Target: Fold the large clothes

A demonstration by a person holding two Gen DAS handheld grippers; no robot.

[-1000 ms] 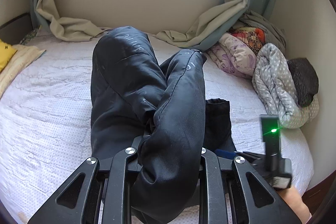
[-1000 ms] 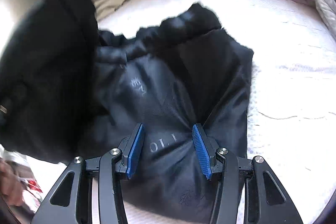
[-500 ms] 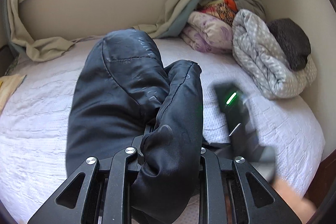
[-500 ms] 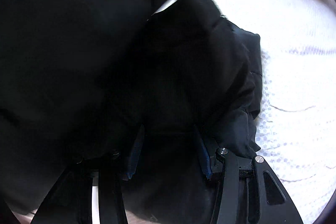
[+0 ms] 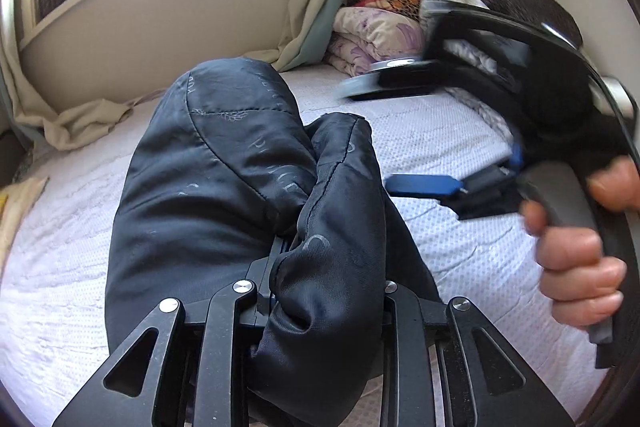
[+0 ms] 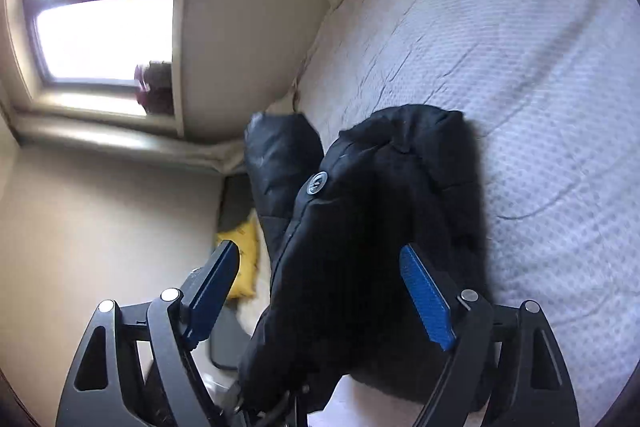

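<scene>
The left gripper (image 5: pixel 320 307) is clamping a bunched fold of the black padded jacket (image 5: pixel 224 187) lying on the bed (image 5: pixel 460 131), while the right gripper (image 6: pixel 320 291), jaws just opening wide and gripping nothing, is needing a fresh hold to continue folding.

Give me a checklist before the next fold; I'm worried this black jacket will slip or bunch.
1. Left gripper grips the black quilted jacket: ok, fabric is bunched between its jaws.
2. Right gripper has let go: ok, its jaws have just been opening; the blue pads stand wide, with the jacket between them unpinched.
3. Jacket lies flat: not ok, it is humped and creased.
4. Bare white quilted bedspread beside the jacket: ok.
5. Folded floral quilts in the corner are apart from the jacket: ok.
6. Sleeves tucked in: cannot tell.
</scene>
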